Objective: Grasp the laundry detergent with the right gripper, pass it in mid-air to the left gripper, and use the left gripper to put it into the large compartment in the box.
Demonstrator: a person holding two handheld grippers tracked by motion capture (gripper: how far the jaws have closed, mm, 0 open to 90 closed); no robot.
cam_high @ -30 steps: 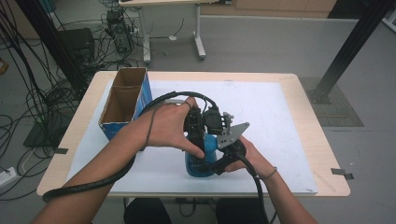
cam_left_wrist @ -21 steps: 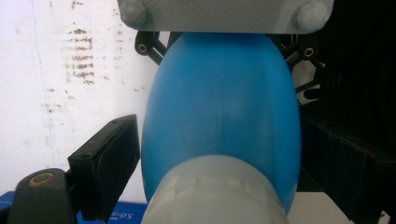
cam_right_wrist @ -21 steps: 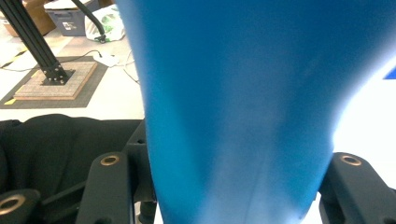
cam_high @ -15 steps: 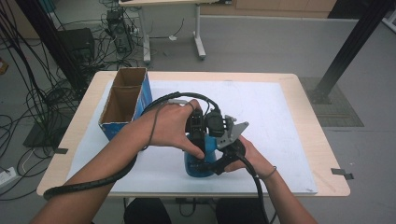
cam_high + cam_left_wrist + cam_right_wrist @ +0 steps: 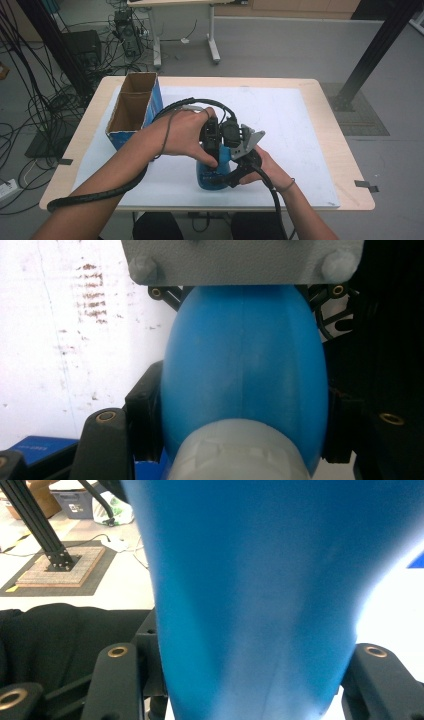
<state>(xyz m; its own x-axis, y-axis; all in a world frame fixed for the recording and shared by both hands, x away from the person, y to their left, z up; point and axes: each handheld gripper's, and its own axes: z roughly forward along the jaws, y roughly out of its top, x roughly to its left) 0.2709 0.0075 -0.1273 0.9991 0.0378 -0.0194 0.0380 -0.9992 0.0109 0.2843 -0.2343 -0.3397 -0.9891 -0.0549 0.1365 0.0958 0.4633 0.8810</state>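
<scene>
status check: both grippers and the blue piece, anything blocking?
Left gripper just closed, shut on blue bulb. Right gripper shut on it too. Open cardboard box stands apart at left, nothing blocking.

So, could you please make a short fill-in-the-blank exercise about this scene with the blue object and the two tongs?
1. The bulb-shaped object held between both tongs has the colour ____.
2. The open cardboard box stands toward the ____ edge of the table in the high view.
3. The left tongs and the right tongs grip ____ same object.
4. The inside of the box looks ____.

Missing words: blue; left; the; empty
</scene>
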